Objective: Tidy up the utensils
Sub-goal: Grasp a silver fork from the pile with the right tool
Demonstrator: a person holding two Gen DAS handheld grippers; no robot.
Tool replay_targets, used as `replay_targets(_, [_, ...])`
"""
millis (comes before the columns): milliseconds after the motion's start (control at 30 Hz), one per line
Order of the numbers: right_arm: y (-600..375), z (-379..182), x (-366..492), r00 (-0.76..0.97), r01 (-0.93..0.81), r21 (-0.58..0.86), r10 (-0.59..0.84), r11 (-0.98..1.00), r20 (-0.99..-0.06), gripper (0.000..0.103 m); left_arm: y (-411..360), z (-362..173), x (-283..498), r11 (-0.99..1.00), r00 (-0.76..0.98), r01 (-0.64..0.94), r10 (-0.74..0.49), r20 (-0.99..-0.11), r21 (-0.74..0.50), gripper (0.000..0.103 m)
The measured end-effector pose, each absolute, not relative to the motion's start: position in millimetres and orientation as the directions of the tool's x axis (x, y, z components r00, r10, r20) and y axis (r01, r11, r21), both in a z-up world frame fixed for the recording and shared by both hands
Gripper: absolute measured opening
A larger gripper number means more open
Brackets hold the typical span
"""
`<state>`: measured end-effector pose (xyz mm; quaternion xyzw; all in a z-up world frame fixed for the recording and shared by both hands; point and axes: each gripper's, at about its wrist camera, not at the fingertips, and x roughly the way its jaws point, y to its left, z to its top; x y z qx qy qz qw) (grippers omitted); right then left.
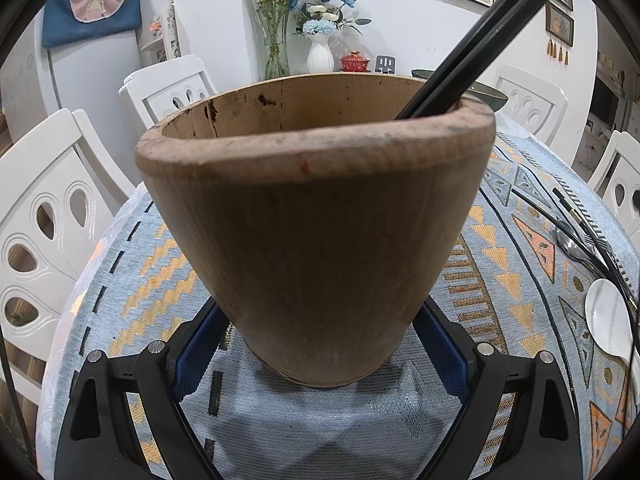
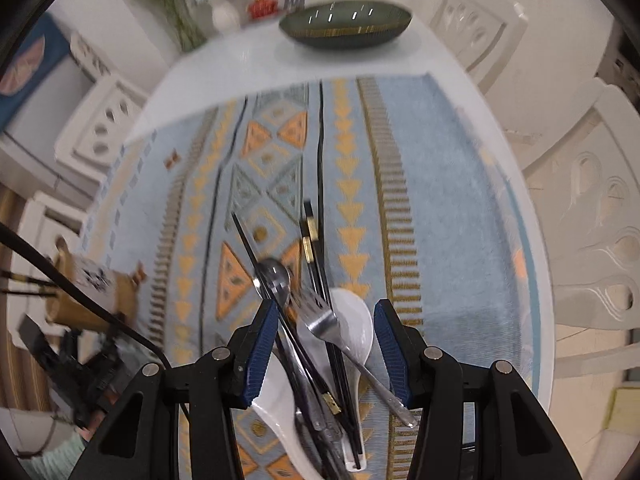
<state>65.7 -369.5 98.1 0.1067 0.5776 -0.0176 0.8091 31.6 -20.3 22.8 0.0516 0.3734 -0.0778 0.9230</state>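
In my left wrist view, my left gripper (image 1: 320,360) has its blue pads pressed on either side of the base of a wooden holder (image 1: 316,216), which fills the middle of the frame and stands on the patterned tablecloth (image 1: 132,280). Two black chopsticks (image 1: 476,44) lean out of it toward the upper right. At the right edge lie a white spoon (image 1: 608,320) and a metal spoon (image 1: 572,244) among more black sticks.

In my right wrist view, blurred, my right gripper (image 2: 324,344) points down over a pile of utensils at lower centre, jaws partly apart and holding nothing. Between the pads lie a fork (image 2: 320,318), a white ladle spoon (image 2: 356,320), a steel spoon (image 2: 274,276) and black chopsticks (image 2: 314,264). The holder (image 2: 84,296) shows at the left edge. A dark bowl (image 2: 346,24) sits at the top.
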Motion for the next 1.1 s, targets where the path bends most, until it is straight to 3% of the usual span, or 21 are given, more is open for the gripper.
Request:
replay_targets(333, [-352.0,41.5,87.7,0.156,0.063,0.043,0.033,0.997,-0.987,0.048,-19.6,23.8,33.1,0.982,0.707,0.182,-0.101,-0.7,0.042,0.093])
replay_targets(433, [-351.7,34.6,92.6,0.143,0.057,0.035,0.027,0.998,-0.989,0.041,-19.6,24.3,34.1,0.982,0.706,0.182,-0.1,-0.701,0.043,0.093])
replay_targets(500, [-353.5,30.2,94.6,0.13,0.066,0.039,0.03,0.997,-0.991,0.028,-19.7,24.2,34.0,0.982,0.706,0.182,-0.1,-0.701,0.042,0.093])
replay_targets(733, [-360.5,46.0,89.8,0.194,0.084,0.011,-0.006,0.996,-0.981,0.019,-19.6,24.1,34.0,0.982,0.706,0.182,-0.1,-0.701,0.044,0.093])
replay_targets(767, [-362.9,50.6,88.5,0.208,0.095,0.016,-0.004,0.995,-0.978,0.008,-19.4,24.1,34.1,0.982,0.706,0.182,-0.1,-0.701,0.044,0.093])
replay_targets(1100, [-389.9,68.0,84.3,0.262,0.179,0.03,-0.018,0.983,-0.965,0.005,-20.5,24.3,34.7,0.982,0.707,0.182,-0.099,-0.701,0.044,0.093])
